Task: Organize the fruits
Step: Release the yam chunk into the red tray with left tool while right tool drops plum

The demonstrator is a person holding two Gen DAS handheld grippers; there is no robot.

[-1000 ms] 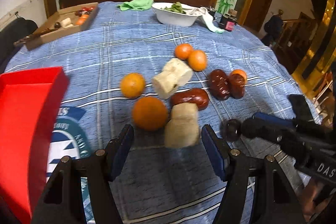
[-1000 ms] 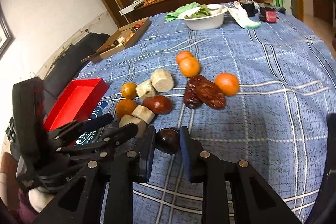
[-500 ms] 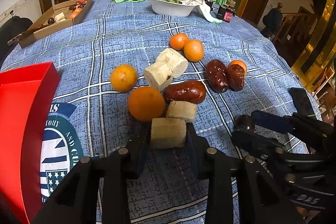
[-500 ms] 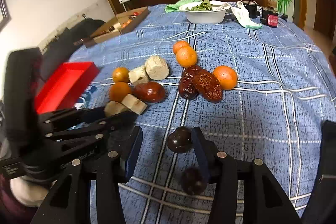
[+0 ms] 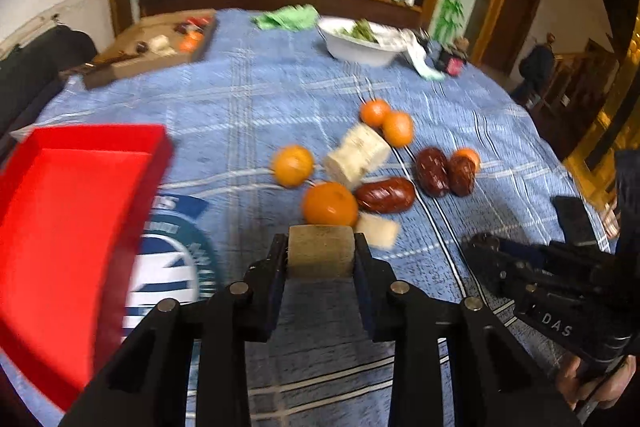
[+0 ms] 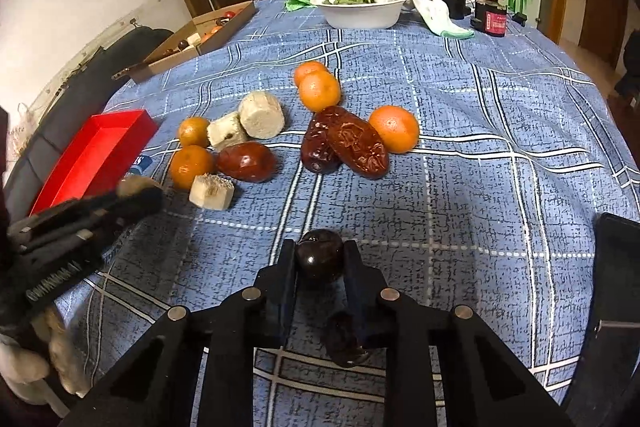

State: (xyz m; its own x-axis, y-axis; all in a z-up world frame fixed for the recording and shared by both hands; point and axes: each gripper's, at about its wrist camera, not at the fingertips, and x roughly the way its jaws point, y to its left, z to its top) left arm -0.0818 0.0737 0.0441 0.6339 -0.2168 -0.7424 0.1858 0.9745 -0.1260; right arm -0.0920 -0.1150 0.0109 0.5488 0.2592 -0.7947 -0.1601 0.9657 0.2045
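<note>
We hold two things at once. The left gripper [image 5: 321, 250] pinches a pale cylinder piece [image 5: 321, 250] at the lower centre of the left view; its jaws have just closed on it, prob. to carry it to the red tray [image 5: 76, 211] at the left edge. The right gripper [image 6: 320, 261] has just clamped a dark round fruit [image 6: 320, 259] at the lower centre of its view; a second dark fruit [image 6: 345, 339] lies under the right finger. Oranges [image 6: 394, 129], dates [image 6: 357, 147] and more pale pieces wait mid-frame on the blue checked tablecloth [image 6: 480, 131]; at the top are a white bowl [image 6: 360, 13] and a wooden sideboard; the room is dim and warm-lit.
</note>
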